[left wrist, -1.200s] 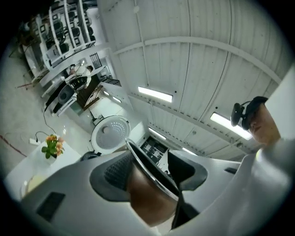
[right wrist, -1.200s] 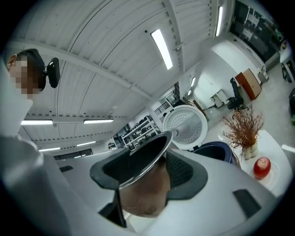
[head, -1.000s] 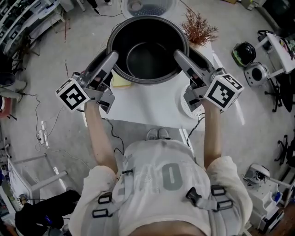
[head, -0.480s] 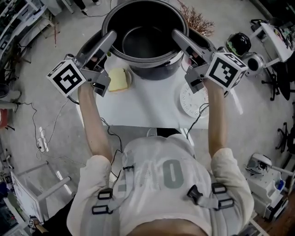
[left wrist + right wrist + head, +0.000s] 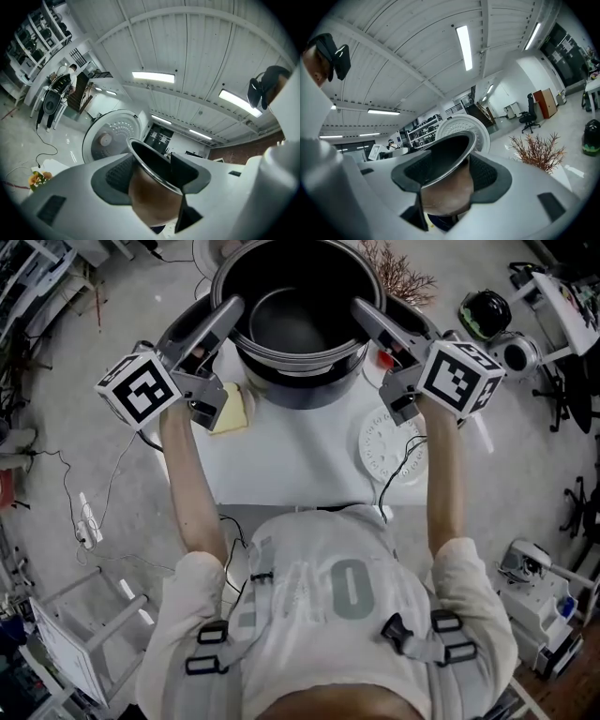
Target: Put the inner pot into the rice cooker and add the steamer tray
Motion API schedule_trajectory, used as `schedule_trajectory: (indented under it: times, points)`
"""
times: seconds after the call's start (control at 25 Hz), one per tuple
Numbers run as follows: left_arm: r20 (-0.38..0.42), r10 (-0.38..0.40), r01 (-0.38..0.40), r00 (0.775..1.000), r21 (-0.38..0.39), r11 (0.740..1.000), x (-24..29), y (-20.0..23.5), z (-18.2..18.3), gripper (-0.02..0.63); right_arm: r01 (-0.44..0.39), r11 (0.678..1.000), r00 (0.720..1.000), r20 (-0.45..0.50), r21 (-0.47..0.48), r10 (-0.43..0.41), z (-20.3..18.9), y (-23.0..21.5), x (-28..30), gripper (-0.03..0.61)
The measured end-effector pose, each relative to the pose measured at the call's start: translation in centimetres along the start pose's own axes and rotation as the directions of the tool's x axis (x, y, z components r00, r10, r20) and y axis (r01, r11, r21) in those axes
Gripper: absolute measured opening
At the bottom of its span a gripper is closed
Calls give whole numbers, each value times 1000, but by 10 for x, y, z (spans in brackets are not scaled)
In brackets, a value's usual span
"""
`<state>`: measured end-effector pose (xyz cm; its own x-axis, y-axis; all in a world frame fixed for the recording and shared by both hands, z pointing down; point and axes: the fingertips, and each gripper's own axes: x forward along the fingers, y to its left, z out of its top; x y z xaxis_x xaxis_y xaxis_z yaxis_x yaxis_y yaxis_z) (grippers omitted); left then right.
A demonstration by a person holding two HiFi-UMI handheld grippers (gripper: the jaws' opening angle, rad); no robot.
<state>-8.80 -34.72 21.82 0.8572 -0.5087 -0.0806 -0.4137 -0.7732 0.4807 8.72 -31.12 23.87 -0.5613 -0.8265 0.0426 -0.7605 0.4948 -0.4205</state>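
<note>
The inner pot (image 5: 295, 324) is held by its rim from both sides, over the rice cooker (image 5: 417, 320), whose dark body shows past the pot on either side. The head view does not show whether the pot is already seated in the cooker.

The left gripper (image 5: 228, 313) has its jaws closed on the pot's left rim. In the left gripper view (image 5: 151, 164), one jaw lies inside the dark bowl and the other against the coppery outer wall (image 5: 154, 199), with the bright rim lip running between them. The jaws stand fairly wide, yet both press on the wall.

The right gripper (image 5: 362, 311) grips the opposite rim in the same way. In the right gripper view (image 5: 445, 165), the rim passes between the two jaws and the pot's wall (image 5: 446, 190) fills the gap.

The cooker's lid (image 5: 465, 125), white and perforated, stands raised behind the pot.

The steamer tray (image 5: 392, 446), a white round disc with holes, lies flat on the white counter (image 5: 300, 460), near its right edge and apart from the cooker. A yellow sponge (image 5: 231, 411) lies on the counter just below the left gripper. A dried plant (image 5: 401, 282) stands beyond the cooker on the right.
</note>
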Motion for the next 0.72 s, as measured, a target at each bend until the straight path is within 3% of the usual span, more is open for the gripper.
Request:
schedule_trajectory:
  times: [0.2, 0.72]
  points:
    - [-75, 51, -50, 996, 22, 999, 15, 20, -29, 250, 26, 999, 999, -35, 36, -25, -19, -25, 3, 244]
    - [-171, 116, -122, 978, -20, 992, 28, 62, -71, 250, 77, 995, 987, -143, 56, -69, -58, -62, 21, 244]
